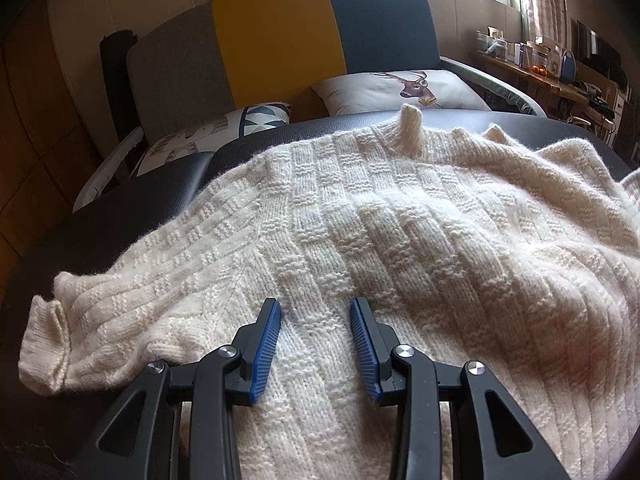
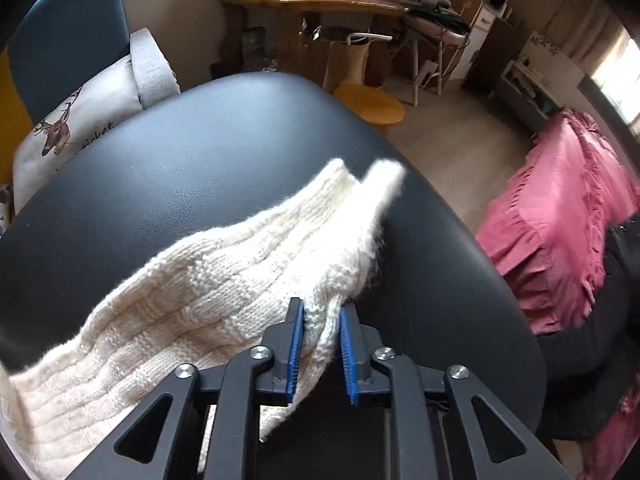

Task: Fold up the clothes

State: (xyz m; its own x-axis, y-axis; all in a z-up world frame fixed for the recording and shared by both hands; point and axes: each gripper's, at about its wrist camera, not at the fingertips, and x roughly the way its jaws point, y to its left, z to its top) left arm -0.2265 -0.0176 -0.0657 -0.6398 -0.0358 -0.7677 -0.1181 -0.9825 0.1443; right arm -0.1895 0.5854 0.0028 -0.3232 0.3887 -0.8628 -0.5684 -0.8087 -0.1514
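While pinched in right fingers [image 2: 322, 312] (blue), sweater sleeve [image 2: 224, 280] near table edge [image 2: 460, 216].

Sweater [image 1: 360, 216] spread on table [image 1: 160, 188], sofa [image 1: 280, 40] behind, pillows [image 1: 400, 88] on sofa

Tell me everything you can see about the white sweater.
The sweater is a cream, chunky knit with a basketweave pattern and ribbed cuffs. It lies spread, rumpled, on the black padded table. One sleeve cuff rests at the table's left edge. The left tongs sit open over its body. The right tongs pinch the other sleeve, lifting its fuzzy end off the table.
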